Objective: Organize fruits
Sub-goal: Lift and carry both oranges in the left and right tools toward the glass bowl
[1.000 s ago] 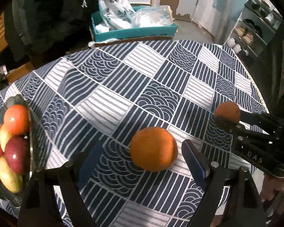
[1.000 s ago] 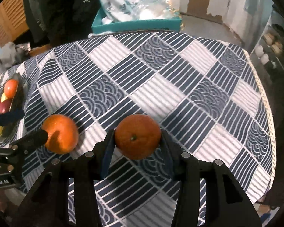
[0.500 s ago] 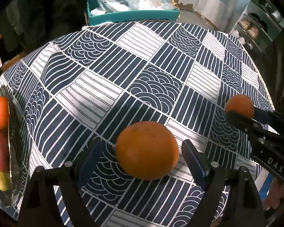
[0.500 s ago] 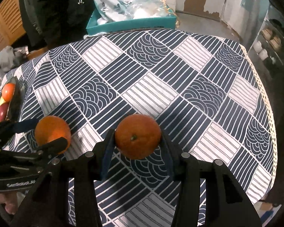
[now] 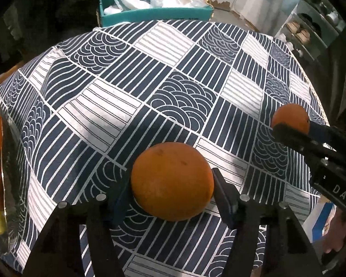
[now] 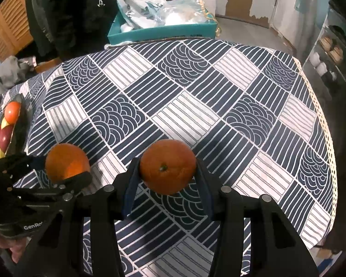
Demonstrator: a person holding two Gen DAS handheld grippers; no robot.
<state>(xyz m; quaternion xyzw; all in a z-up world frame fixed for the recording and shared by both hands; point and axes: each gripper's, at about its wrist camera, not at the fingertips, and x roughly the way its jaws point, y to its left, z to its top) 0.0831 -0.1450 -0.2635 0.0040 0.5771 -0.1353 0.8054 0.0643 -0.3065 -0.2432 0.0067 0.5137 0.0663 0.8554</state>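
My left gripper [image 5: 173, 196] is shut on a large orange [image 5: 171, 181] at the near edge of the table. It also shows in the right wrist view, where that orange [image 6: 67, 164] sits at the lower left. My right gripper [image 6: 167, 180] is shut on a second orange [image 6: 168, 166] and holds it over the patterned tablecloth. That orange [image 5: 290, 120] also shows at the right of the left wrist view. A dark fruit bowl [image 5: 10, 161] with apples and a yellow fruit stands at the far left; it also shows in the right wrist view [image 6: 23, 120].
A navy and white patterned tablecloth [image 5: 173, 80] covers the round table. A teal box [image 6: 163, 31] with plastic bags stands beyond the far edge. Shelves [image 6: 329, 53] stand at the right. A dark coat [image 6: 64, 11] hangs behind the table at the left.
My left gripper has moved forward around its orange and closed on it. My right gripper has kept hold of its orange and moved little.
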